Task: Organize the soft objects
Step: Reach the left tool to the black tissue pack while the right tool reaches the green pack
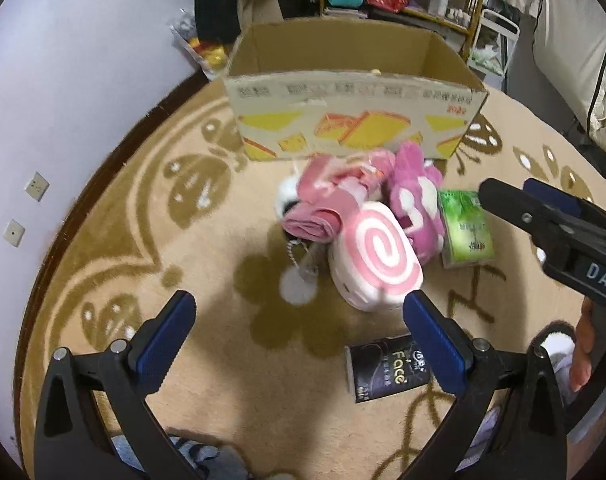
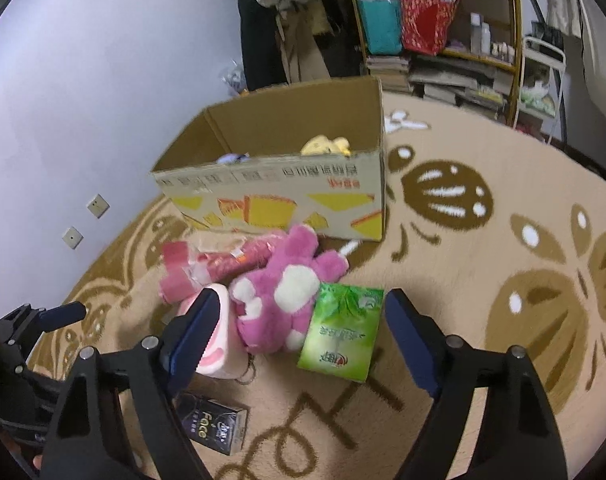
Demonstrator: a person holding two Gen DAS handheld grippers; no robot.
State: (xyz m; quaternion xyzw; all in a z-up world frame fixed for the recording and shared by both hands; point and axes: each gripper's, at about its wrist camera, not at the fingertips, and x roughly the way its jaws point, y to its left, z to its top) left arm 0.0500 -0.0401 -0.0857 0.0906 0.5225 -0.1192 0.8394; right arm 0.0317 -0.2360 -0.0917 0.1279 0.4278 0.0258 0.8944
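Observation:
A pile of soft things lies on the rug in front of an open cardboard box point(image 1: 355, 100) point(image 2: 279, 196). It holds a pink-and-white swirl cushion point(image 1: 377, 254) point(image 2: 219, 344), a magenta plush toy point(image 1: 417, 204) point(image 2: 287, 292), a rolled pink cloth point(image 1: 327, 200) point(image 2: 199, 268) and a green tissue pack point(image 1: 465, 228) point(image 2: 341, 332). A yellow plush point(image 2: 325, 146) lies in the box. My left gripper point(image 1: 299, 332) is open and empty, just short of the cushion. My right gripper point(image 2: 303, 344) point(image 1: 503, 196) is open and empty, its fingers either side of the magenta plush and green pack.
A black "Face" tissue pack point(image 1: 385, 368) point(image 2: 213, 426) lies on the patterned beige rug point(image 1: 223, 280) near both grippers. A white pompom on a chain point(image 1: 299, 286) lies left of the cushion. A wall stands at left, cluttered shelves point(image 2: 439, 24) behind the box.

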